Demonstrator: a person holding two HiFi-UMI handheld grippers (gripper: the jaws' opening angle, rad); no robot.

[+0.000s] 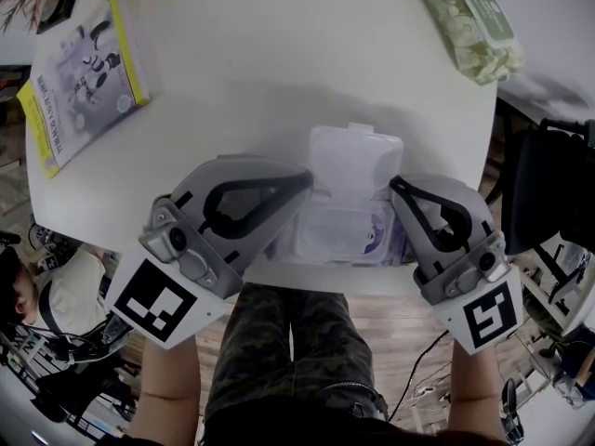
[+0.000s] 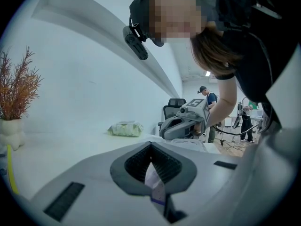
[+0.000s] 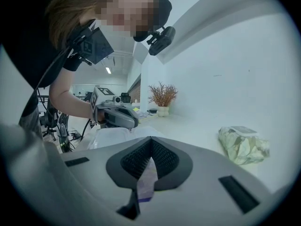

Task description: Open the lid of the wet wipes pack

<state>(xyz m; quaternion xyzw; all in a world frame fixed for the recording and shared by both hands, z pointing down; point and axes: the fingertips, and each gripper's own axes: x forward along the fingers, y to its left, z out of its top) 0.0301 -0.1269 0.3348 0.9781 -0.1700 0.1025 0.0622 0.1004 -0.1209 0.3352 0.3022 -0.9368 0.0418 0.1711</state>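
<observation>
The wet wipes pack point(image 1: 339, 235) lies at the near edge of the counter point(image 1: 279, 63), its long axis spanning the 2 claws. Left claw point(image 1: 286, 214) and right claw point(image 1: 398, 214) are each closed on 1 end seam. The lid point(image 1: 356, 159) already stands open.

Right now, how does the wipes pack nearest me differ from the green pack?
The near pack is whitish with purple print; the green pack is leaf-patterned. The near pack's lid stands open; the green pack's is shut. The left gripper and right gripper pinch the near pack's ends; the green pack lies untouched. Both rest on the white table.
</observation>
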